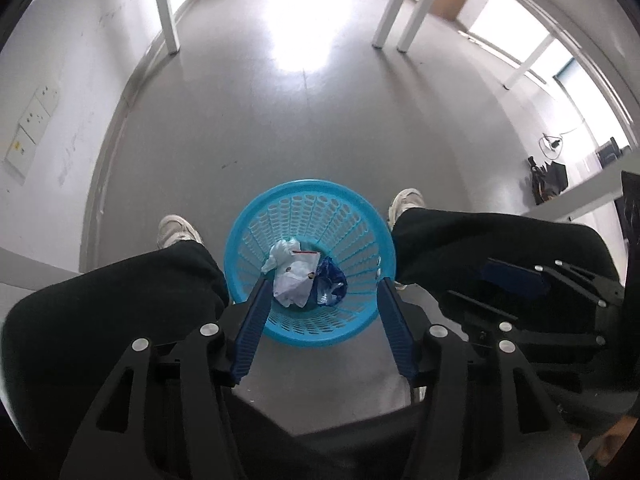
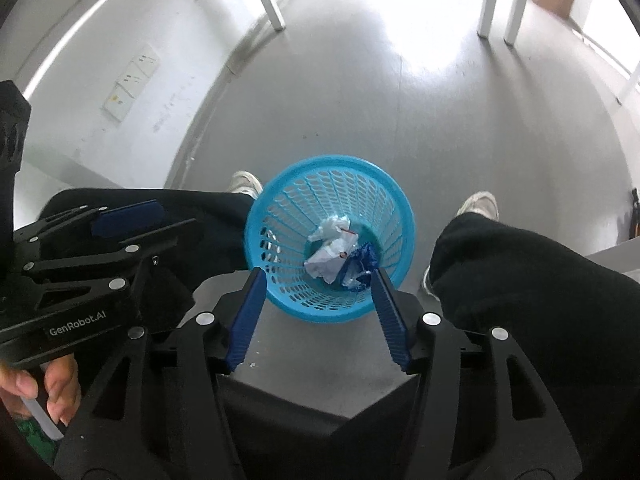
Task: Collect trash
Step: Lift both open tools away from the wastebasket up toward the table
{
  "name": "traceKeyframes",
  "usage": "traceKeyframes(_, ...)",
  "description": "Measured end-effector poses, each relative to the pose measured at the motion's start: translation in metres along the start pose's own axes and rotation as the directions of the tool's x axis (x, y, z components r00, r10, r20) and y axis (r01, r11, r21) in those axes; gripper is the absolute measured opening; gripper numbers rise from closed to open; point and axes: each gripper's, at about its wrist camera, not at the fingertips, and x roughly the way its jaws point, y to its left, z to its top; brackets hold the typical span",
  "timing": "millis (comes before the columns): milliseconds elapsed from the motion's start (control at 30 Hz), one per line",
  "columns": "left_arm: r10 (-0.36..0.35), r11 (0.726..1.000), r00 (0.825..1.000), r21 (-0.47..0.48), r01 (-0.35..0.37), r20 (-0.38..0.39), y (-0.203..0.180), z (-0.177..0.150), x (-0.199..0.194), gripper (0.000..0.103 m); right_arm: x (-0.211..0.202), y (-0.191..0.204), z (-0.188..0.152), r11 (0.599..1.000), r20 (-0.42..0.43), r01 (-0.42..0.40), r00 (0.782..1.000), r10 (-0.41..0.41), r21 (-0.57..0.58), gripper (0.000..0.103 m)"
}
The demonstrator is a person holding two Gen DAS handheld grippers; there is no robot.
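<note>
Blue basket [image 1: 310, 200] stands upright, mouth up — crumpled trash [image 1: 294, 276] inside; left gripper [image 1: 324, 292] and right gripper [image 2: 318, 284] jaws apart, empty.

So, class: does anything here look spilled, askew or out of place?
Nothing stands out. The blue basket stands upright between the person's shoes, crumpled white paper and a blue wrapper inside; no litter shows on the visible floor.

White table legs [image 1: 168, 12] stand on the grey floor [image 1: 280, 128]; wall sockets [image 1: 36, 120] at left.
</note>
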Motion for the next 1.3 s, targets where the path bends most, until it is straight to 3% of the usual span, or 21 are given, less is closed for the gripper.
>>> traceKeyframes(267,-0.019,0.999,0.996,0.035,0.016,0.093,-0.012,-0.019,-0.051,0.063,-0.057,0.0,-0.018,1.0,0.125,-0.016,0.992,0.015,0.003,0.058)
traceKeyframes(367,-0.028,0.999,0.988,0.028,0.024,0.153,-0.011,-0.025,-0.074,0.073,-0.077,0.001,-0.022,1.0,0.17,-0.028,0.985,0.029,-0.007,0.061)
traceKeyframes(500,0.0,1.0,0.977,0.01,-0.002,0.214,-0.003,-0.035,-0.097,0.094,-0.106,0.006,-0.028,0.999,0.241,-0.031,0.97,0.037,-0.027,0.07)
traceKeyframes(667,0.043,0.999,0.954,-0.019,-0.04,0.297,0.0,-0.049,-0.126,0.097,-0.134,0.01,-0.039,0.997,0.329,-0.018,0.944,0.04,-0.068,0.083)
traceKeyframes(800,0.034,0.999,0.939,-0.023,-0.028,0.342,0.002,-0.05,-0.141,0.097,-0.156,0.017,-0.043,0.994,0.403,-0.008,0.914,0.05,-0.106,0.092)
traceKeyframes(933,0.028,1.0,0.925,-0.018,-0.023,0.38,0.004,-0.046,-0.158,0.097,-0.186,0.025,-0.045,0.992,0.492,0.006,0.869,0.059,-0.13,0.094)
traceKeyframes(1167,-0.027,1.0,0.885,0.001,0.029,0.465,0.007,-0.043,-0.197,0.097,-0.231,0.029,-0.043,0.988,0.591,0.056,0.806,0.042,-0.147,0.094)
traceKeyframes(1300,-0.018,1.0,0.858,0.018,0.01,0.513,0.003,-0.036,-0.215,0.097,-0.253,0.031,-0.034,0.987,0.631,0.064,0.774,0.046,-0.15,0.094)
